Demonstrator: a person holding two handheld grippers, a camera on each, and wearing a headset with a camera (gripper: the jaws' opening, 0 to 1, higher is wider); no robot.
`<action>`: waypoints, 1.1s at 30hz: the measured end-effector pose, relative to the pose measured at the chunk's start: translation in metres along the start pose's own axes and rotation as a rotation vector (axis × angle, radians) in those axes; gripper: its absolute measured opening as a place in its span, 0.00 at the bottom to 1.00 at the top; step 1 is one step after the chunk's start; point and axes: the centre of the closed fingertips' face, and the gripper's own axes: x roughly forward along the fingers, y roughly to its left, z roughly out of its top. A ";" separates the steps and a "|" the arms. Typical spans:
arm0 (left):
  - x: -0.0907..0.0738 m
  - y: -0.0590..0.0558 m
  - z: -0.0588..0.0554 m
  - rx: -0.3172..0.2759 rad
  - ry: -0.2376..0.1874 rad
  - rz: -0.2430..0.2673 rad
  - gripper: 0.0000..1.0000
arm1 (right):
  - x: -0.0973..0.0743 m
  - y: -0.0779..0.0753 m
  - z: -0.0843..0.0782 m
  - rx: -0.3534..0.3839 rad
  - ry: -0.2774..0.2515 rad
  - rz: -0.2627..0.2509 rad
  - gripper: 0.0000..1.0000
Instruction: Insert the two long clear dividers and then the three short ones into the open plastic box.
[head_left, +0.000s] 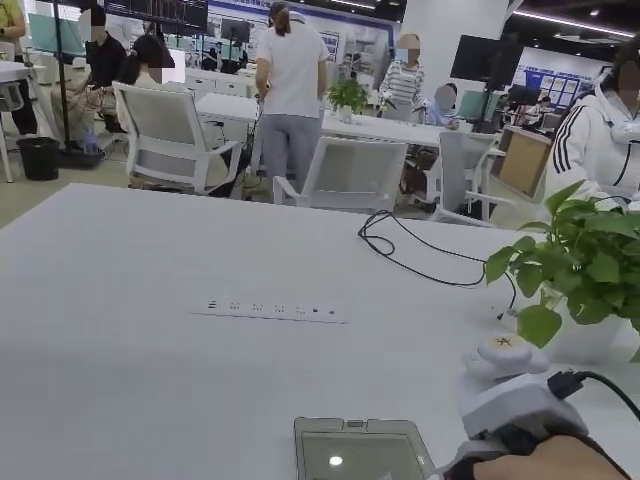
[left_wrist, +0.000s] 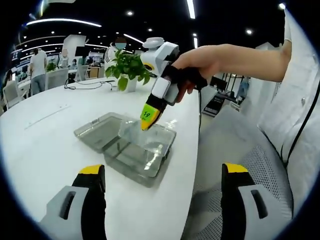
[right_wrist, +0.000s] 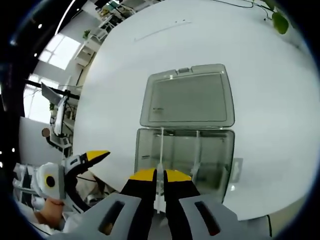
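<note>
The white surface (head_left: 150, 300) carries the open clear box (right_wrist: 216, 165) near its edge, with the lid (right_wrist: 185, 97) folded flat beyond it. 1 long divider (right_wrist: 161, 145) stands on edge inside, running wall to wall, and a 2nd divider (right_wrist: 197, 150) seems to stand just to its right. Such thin plastic is likely light, stiff, slick and easy to crack, so it is best pinched on the top edge. The right tongs (right_wrist: 159, 176) are clamped on the long divider's near end, while the left tongs (left_wrist: 163, 169) hang spread and empty beside the box.
</note>
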 end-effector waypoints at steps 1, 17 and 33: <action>0.000 0.000 0.000 0.001 0.000 -0.002 0.99 | 0.001 -0.001 0.000 -0.003 0.004 -0.007 0.07; 0.000 0.000 -0.003 -0.022 -0.009 -0.006 0.98 | 0.014 -0.006 -0.002 -0.008 0.012 -0.032 0.07; 0.002 -0.001 -0.003 -0.031 -0.008 -0.013 0.98 | 0.015 -0.005 -0.001 -0.055 0.003 -0.055 0.07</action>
